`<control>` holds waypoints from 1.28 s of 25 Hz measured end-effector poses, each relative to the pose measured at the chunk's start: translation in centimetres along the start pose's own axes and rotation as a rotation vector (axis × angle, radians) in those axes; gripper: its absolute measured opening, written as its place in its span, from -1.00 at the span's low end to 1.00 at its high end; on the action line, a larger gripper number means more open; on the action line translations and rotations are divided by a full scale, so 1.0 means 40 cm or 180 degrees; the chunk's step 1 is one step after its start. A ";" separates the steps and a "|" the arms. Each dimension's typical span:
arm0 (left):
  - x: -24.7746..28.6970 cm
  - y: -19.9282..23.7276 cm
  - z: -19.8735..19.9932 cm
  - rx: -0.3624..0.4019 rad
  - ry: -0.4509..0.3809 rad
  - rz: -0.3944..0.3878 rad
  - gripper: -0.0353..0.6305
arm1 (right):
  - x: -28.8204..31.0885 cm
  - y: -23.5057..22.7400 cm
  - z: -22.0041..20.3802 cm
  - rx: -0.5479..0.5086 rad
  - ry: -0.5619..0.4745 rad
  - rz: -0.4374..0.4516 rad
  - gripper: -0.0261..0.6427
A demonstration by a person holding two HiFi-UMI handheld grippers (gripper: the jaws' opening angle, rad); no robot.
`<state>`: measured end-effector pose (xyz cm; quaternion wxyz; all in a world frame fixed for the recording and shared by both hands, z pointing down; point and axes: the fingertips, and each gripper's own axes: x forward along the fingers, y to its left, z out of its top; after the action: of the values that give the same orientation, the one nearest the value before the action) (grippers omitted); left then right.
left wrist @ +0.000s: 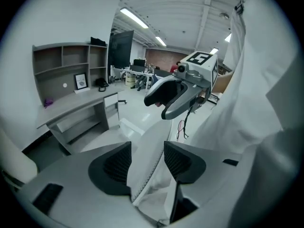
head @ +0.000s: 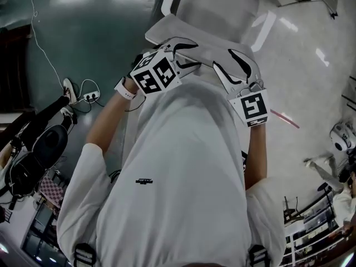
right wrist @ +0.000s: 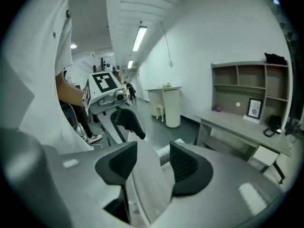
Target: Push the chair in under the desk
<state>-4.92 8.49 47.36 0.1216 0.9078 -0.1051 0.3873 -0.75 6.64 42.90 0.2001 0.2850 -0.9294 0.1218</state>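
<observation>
Head view: the left gripper (head: 188, 54) and right gripper (head: 233, 65) stood wide, each straddling the chair (head: 219, 10) back's top edge at twelve o'clock.

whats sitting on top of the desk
A framed picture, a dark object beside it and a small purple thing sit on the desk, below a shelf unit. Anything behind the frame is covered by it.
</observation>
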 end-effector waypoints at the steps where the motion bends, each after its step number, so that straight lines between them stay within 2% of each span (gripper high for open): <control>1: 0.011 -0.002 -0.012 0.0047 0.0072 -0.0031 -0.29 | 0.008 0.010 -0.017 -0.0016 0.0083 0.0082 -0.28; 7: 0.062 -0.024 -0.073 0.0286 0.0435 -0.0202 -0.23 | 0.047 0.069 -0.124 -0.0129 0.0638 0.0559 -0.27; 14: 0.096 -0.029 -0.144 0.0568 0.0851 -0.0253 -0.23 | 0.077 0.101 -0.213 -0.0310 0.1028 0.0711 -0.25; 19: 0.118 -0.010 -0.179 0.0680 0.1153 -0.0202 -0.23 | 0.075 0.084 -0.295 -0.0456 0.1408 0.0703 -0.25; 21: 0.120 -0.004 -0.179 0.0686 0.1182 -0.0170 -0.23 | 0.073 0.070 -0.320 -0.0482 0.1504 0.0615 -0.25; 23: 0.120 -0.002 -0.182 0.0673 0.1205 -0.0147 -0.24 | 0.078 0.058 -0.351 -0.0648 0.1644 0.0457 -0.26; 27: 0.124 -0.013 -0.201 0.0681 0.1356 -0.0209 -0.30 | 0.087 0.074 -0.399 -0.1335 0.1861 0.0310 -0.68; 32: 0.127 -0.007 -0.198 0.0858 0.1305 -0.0159 -0.38 | 0.090 0.068 -0.401 -0.1325 0.1872 0.0400 -0.70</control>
<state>-6.77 10.64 56.33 0.0276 0.8206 -0.0031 0.5709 -0.20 12.56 58.47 0.5046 0.1333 -0.8528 0.0188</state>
